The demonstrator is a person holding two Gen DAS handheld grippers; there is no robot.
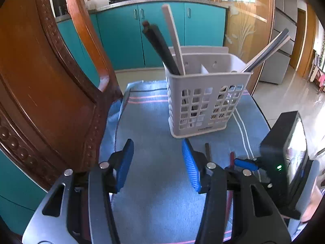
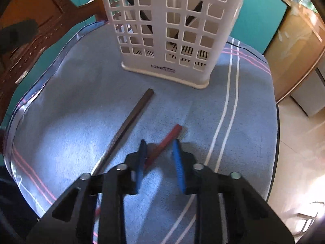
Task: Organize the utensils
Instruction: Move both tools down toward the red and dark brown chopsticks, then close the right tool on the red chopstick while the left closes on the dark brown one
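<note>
Utensils are sitting in two places: most are standing in the caddy, two chopsticks are lying loose on the cloth in front of it.

Going from the biggest thing down, the desk is wearing a blue cloth (image 2: 81,122) with pale stripes, which is giving the loose pieces a soft, non-slip bed. A wooden chair (image 1: 50,81) is standing close on the left.

On the cloth the white caddy (image 1: 205,101) is standing upright, with a divider down the middle. In its left compartment a dark handle (image 1: 158,44) and a pale handle (image 1: 174,36) are leaning left; in the right compartment more handles (image 1: 268,48) are leaning right. They are resting against the rim because the slots are wider than they are.

Nearer me, the brown chopstick (image 2: 130,124) is lying at a slant, well apart from the caddy base. Just beside it the red chopstick (image 2: 164,142) is lying at a similar slant.

My right tongs (image 2: 160,158) are straddling the red chopstick, pads apart on either side, not yet clamping; I am judging this to be the lining-up before a pinch.

My left tongs (image 1: 157,162) are hanging wide apart and empty above the cloth, probably waiting to steady the caddy.
</note>
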